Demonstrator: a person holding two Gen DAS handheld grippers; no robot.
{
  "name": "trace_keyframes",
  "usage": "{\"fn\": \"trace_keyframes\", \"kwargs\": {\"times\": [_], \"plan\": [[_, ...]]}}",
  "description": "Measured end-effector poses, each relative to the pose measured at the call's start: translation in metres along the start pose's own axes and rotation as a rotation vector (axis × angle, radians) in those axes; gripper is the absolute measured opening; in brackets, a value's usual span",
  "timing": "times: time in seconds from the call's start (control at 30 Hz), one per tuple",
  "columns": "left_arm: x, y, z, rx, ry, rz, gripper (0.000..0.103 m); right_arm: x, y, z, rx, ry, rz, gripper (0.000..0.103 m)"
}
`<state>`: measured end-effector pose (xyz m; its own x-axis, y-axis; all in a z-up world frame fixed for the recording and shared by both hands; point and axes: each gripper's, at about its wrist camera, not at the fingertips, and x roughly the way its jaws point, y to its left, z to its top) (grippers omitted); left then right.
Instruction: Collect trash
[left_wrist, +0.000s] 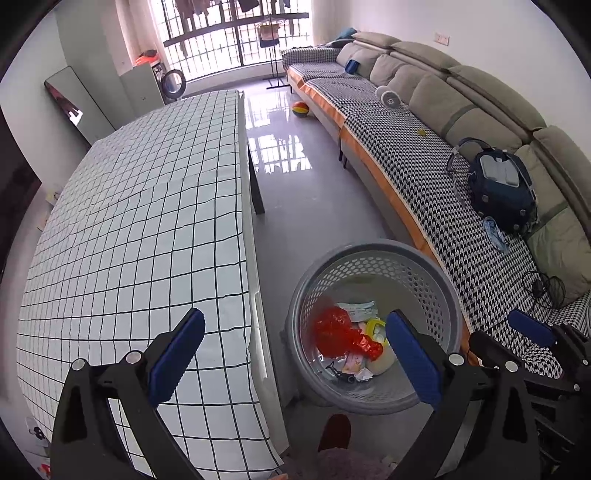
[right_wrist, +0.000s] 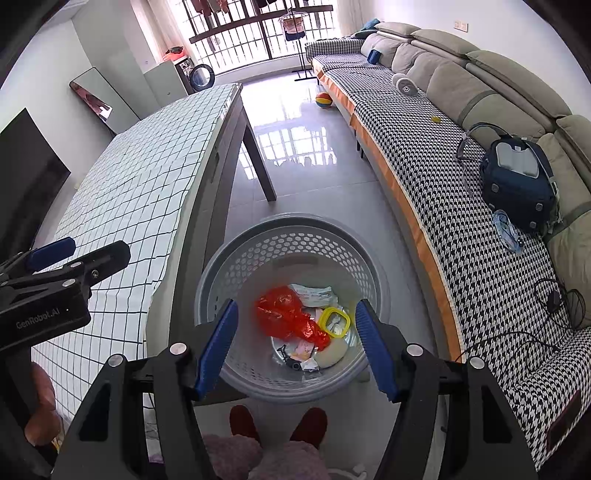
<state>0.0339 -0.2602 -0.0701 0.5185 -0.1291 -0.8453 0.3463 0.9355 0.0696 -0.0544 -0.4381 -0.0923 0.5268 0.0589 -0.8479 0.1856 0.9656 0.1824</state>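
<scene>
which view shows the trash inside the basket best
The right wrist view: it looks almost straight down into the basket, showing the red bag and yellow-rimmed lid between its open fingers. In the left wrist view one finger covers part of the pile.

A long grey sofa (left_wrist: 443, 85) with a houndstooth cover runs along the right wall, a dark blue backpack (left_wrist: 502, 188) resting near its front end beside a tangle of black cable (left_wrist: 546, 286). A table (left_wrist: 140, 221) under a checked cloth stands opposite; a colourful ball (left_wrist: 300, 109) lies on the floor against the sofa's base.
</scene>
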Motion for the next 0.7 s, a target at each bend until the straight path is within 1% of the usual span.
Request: {"fn": "trace_keyframes", "kwargs": {"times": [0.7], "plan": [[-0.0027, -0.0064, 0.0024, 0.021, -0.005, 0.006, 0.097, -0.0012, -0.0019, 0.0025, -0.002, -0.003, 0.008, 0.063]]}}
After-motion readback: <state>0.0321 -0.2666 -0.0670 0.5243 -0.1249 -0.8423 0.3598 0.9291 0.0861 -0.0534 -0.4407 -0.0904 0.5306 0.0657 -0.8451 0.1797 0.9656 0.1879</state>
